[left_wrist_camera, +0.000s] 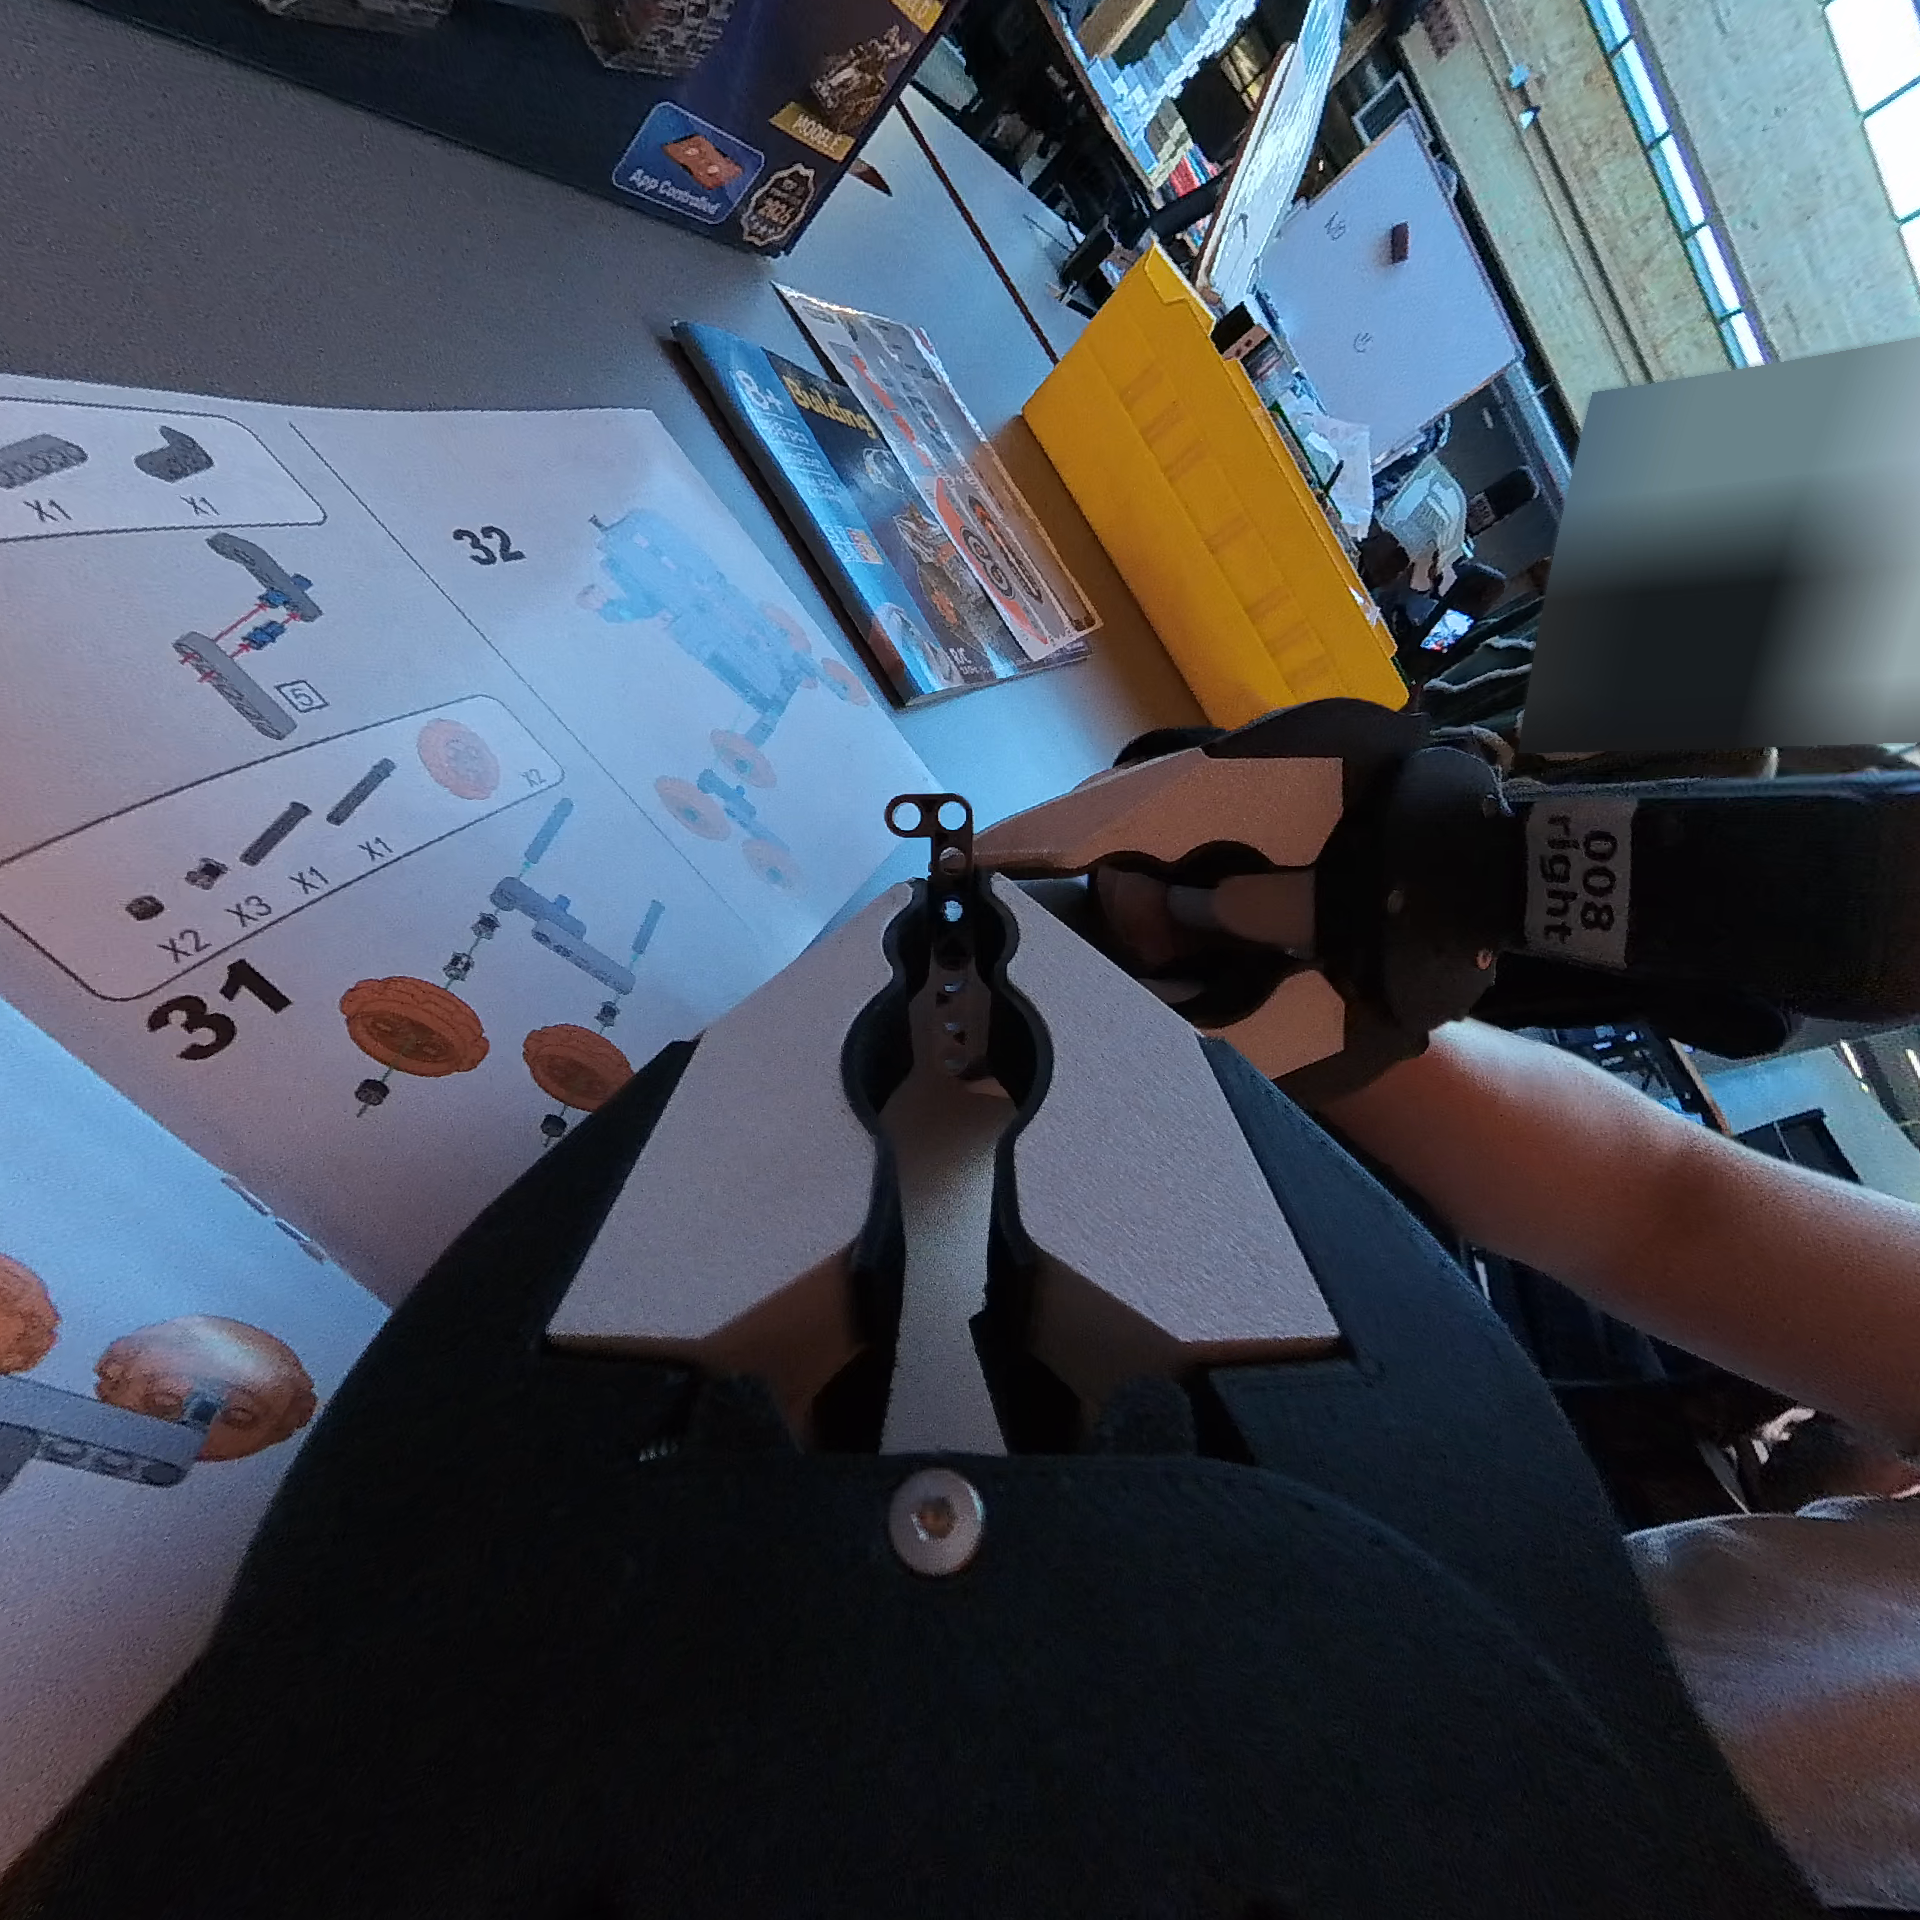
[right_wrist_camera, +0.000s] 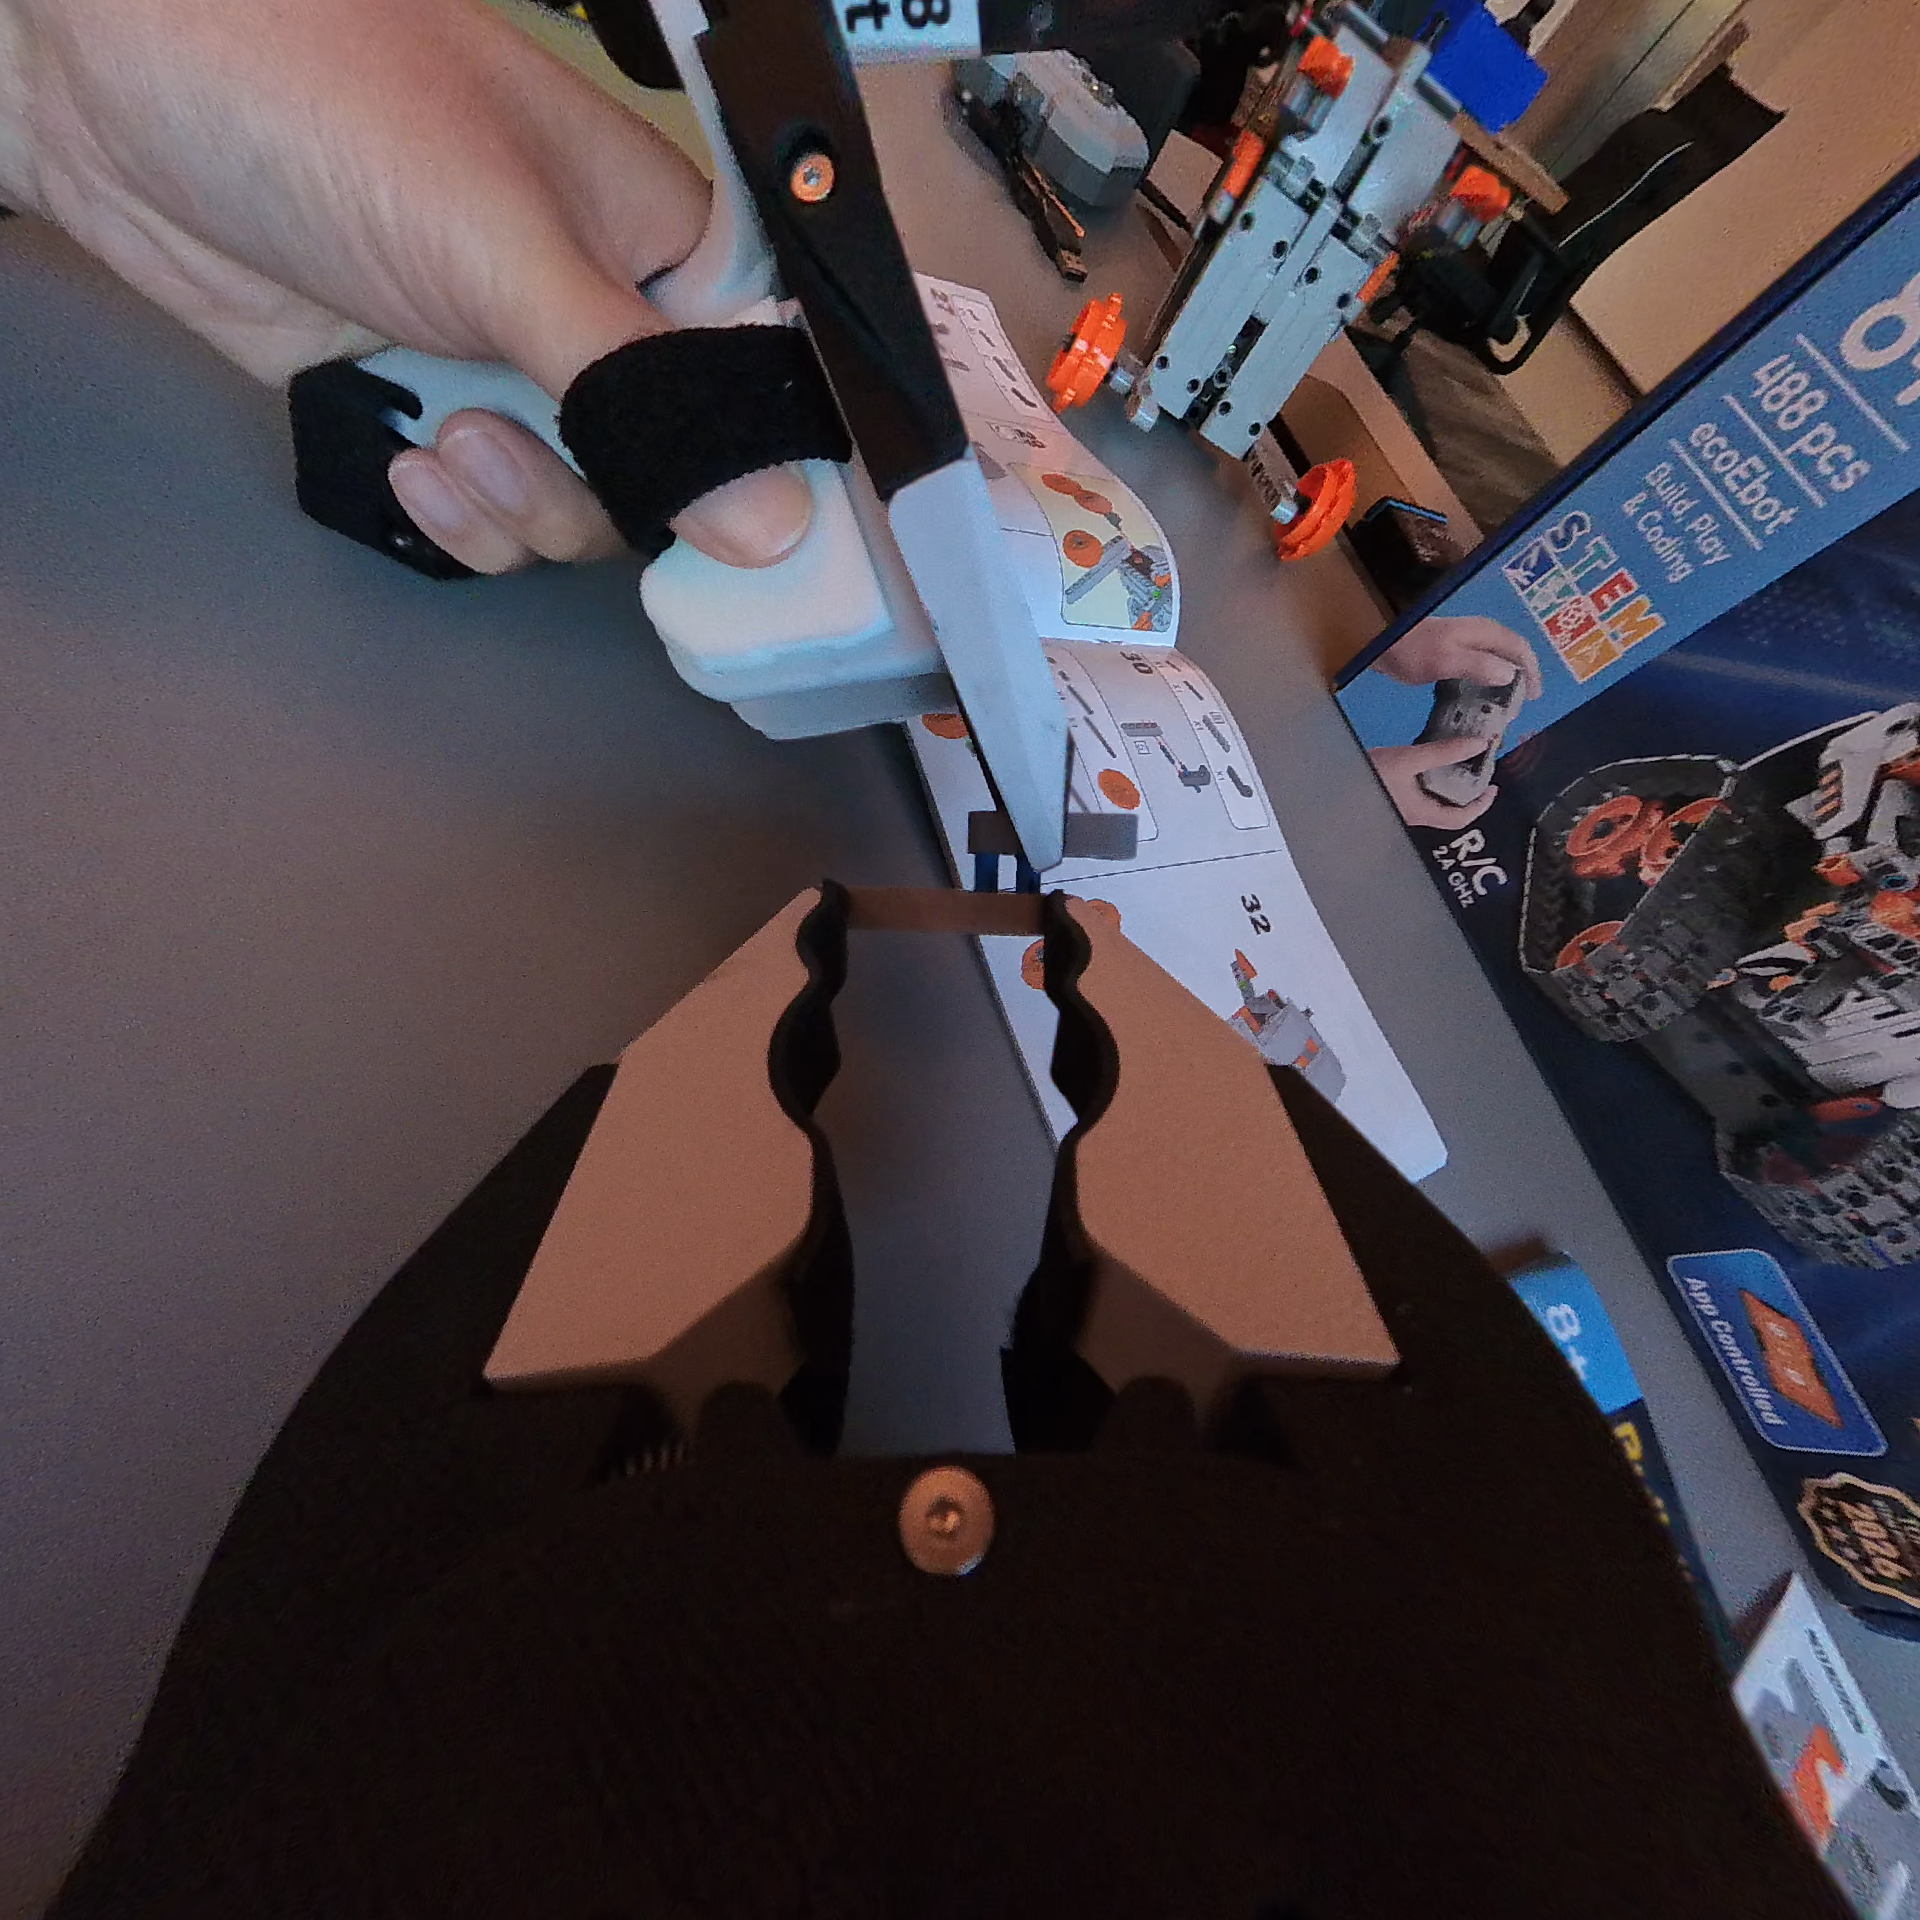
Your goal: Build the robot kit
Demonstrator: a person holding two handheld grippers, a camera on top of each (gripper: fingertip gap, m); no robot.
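Over the open instruction booklet (left_wrist_camera: 436, 727) on the desk (right_wrist_camera: 364, 883), the left gripper (left_wrist_camera: 951, 894) pinches a holed black beam (left_wrist_camera: 932, 831) while the right gripper (right_wrist_camera: 940, 914) clamps a second beam (right_wrist_camera: 940, 912) endwise, so both should hold square and steady.

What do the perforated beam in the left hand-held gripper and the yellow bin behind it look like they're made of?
Perforated beam: apparently rigid moulded plastic, dark and matte, judging by its uniform round holes. Yellow bin: probably plastic too, opaque with a slight sheen and ribbed moulded walls; corrugated board can't be ruled out.
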